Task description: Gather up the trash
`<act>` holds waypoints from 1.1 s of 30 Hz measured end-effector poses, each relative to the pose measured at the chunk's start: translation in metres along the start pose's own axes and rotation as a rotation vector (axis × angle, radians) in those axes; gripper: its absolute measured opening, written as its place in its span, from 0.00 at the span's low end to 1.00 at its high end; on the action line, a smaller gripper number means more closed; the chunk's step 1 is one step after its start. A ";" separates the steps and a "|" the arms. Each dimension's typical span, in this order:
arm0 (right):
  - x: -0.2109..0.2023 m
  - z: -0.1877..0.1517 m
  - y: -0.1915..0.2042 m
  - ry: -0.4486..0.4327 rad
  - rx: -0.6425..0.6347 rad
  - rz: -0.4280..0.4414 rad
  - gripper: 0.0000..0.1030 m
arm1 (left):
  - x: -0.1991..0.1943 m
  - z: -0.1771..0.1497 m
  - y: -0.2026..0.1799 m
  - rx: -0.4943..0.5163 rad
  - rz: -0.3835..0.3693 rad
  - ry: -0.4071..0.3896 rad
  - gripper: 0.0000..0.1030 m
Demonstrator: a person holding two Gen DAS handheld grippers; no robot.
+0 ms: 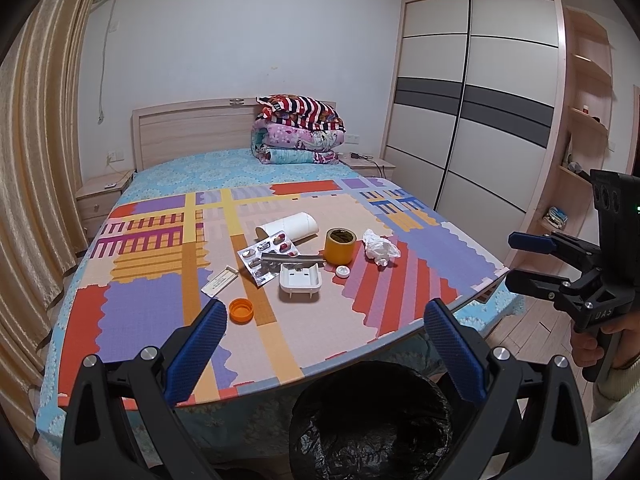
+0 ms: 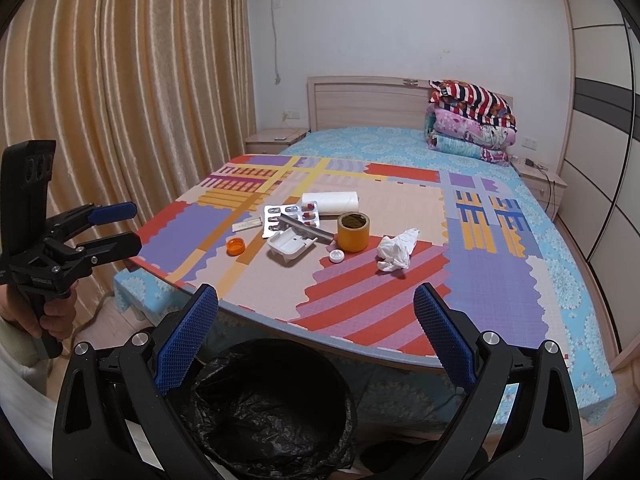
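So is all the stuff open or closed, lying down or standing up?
Left tongs: open, empty.
Right tongs: open, empty.
Black-lined trash bin: open.
White paper roll: lying on its side.
Yellow tape roll: standing on its flat end.
White crumpled tissue: scrunched up.
Silver pill blister pack: lying flat, some pills left.
Orange bottle cap: hollow side up.
Wardrobe sliding doors: closed.

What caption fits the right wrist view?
Open right gripper above the bin, facing trash on the mat.
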State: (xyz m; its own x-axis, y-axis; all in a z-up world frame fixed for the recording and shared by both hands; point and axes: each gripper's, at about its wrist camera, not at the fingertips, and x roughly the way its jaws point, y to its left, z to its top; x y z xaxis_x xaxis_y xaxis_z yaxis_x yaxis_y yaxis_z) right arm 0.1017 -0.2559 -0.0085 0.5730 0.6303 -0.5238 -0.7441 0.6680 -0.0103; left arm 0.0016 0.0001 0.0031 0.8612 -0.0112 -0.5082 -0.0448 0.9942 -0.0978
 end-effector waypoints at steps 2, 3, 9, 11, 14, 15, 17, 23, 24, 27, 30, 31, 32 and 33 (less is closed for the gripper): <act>0.000 0.000 0.000 0.000 0.000 0.000 0.97 | 0.000 0.000 0.000 -0.001 -0.001 0.001 0.92; 0.000 0.000 0.000 0.000 0.000 0.001 0.97 | 0.000 0.000 0.000 -0.001 -0.001 0.001 0.92; 0.003 0.002 -0.008 0.000 0.011 -0.004 0.97 | 0.007 0.000 0.004 -0.006 0.021 0.012 0.92; 0.009 0.004 -0.012 0.002 0.018 -0.008 0.96 | 0.012 0.000 0.008 -0.008 0.025 0.017 0.92; 0.023 0.008 -0.019 0.014 0.026 -0.016 0.96 | 0.023 0.000 0.015 -0.014 0.040 0.029 0.92; 0.028 0.009 -0.021 0.020 0.030 -0.021 0.96 | 0.028 0.000 0.018 -0.014 0.049 0.036 0.92; 0.040 0.011 -0.027 0.029 0.037 -0.026 0.96 | 0.038 0.000 0.025 -0.021 0.057 0.051 0.92; 0.077 0.019 -0.045 0.055 0.065 -0.049 0.95 | 0.070 -0.001 0.048 -0.072 0.085 0.093 0.87; 0.082 0.020 -0.047 0.058 0.067 -0.052 0.95 | 0.074 -0.001 0.051 -0.081 0.087 0.099 0.86; 0.101 0.023 -0.056 0.074 0.079 -0.068 0.95 | 0.087 -0.002 0.061 -0.097 0.095 0.115 0.81; 0.120 0.024 -0.064 0.095 0.097 -0.076 0.85 | 0.101 -0.004 0.068 -0.107 0.106 0.133 0.79; 0.127 0.025 -0.069 0.108 0.111 -0.073 0.85 | 0.107 -0.004 0.071 -0.110 0.105 0.142 0.77; 0.133 0.025 -0.071 0.115 0.120 -0.077 0.85 | 0.110 -0.005 0.072 -0.111 0.105 0.146 0.76; 0.138 0.026 -0.074 0.119 0.124 -0.086 0.85 | 0.115 -0.006 0.074 -0.111 0.109 0.153 0.76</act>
State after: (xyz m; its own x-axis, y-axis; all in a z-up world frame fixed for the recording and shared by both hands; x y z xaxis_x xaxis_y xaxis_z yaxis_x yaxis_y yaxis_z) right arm 0.2446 -0.2077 -0.0582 0.5826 0.5227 -0.6223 -0.6419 0.7656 0.0421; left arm 0.0945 0.0718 -0.0673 0.7620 0.0712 -0.6437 -0.1963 0.9725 -0.1249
